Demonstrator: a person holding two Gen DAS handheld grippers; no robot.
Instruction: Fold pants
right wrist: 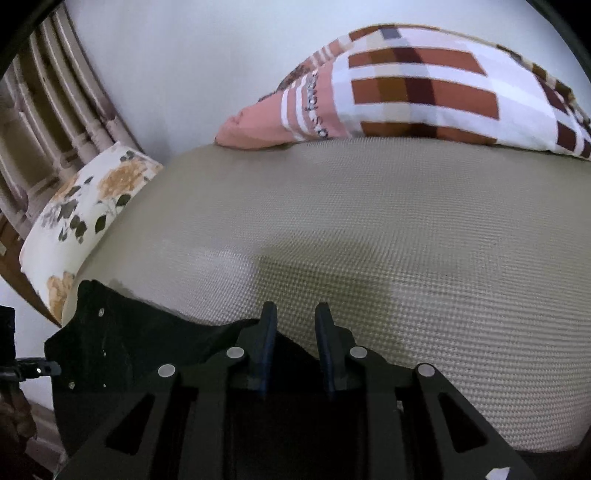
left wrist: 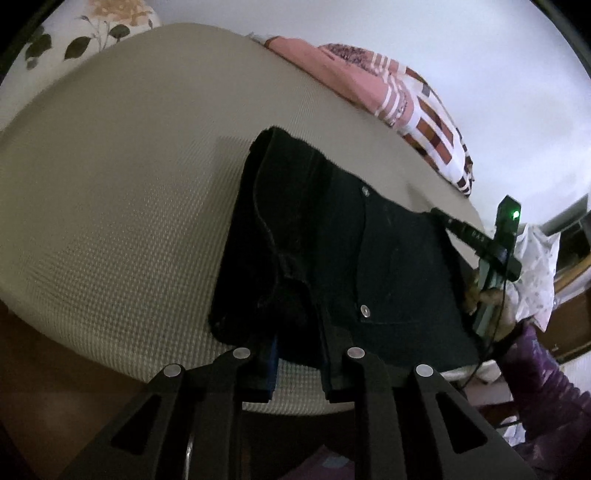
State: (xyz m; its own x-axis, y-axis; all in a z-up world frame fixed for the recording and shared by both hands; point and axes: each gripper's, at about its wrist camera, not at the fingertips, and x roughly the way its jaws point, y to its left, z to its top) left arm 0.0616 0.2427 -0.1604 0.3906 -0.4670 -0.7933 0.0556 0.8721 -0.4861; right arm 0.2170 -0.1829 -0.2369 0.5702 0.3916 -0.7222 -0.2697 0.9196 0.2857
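Black pants (left wrist: 332, 251) lie folded (rivets showing) on the mattress (left wrist: 110, 206).

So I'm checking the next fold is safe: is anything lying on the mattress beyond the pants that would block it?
Nothing visible does. The mattress beyond the black pants is bare; the plaid pillow and floral pillow sit only at its edges.

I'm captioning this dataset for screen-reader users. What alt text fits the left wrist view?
Dark pants, partly folded, lie on a beige textured mattress, with the left hand-held gripper open at their near edge. The right hand-held gripper reaches in at the pants' far right corner. A pink patterned pillow lies at the mattress's far edge and a floral pillow at top left.
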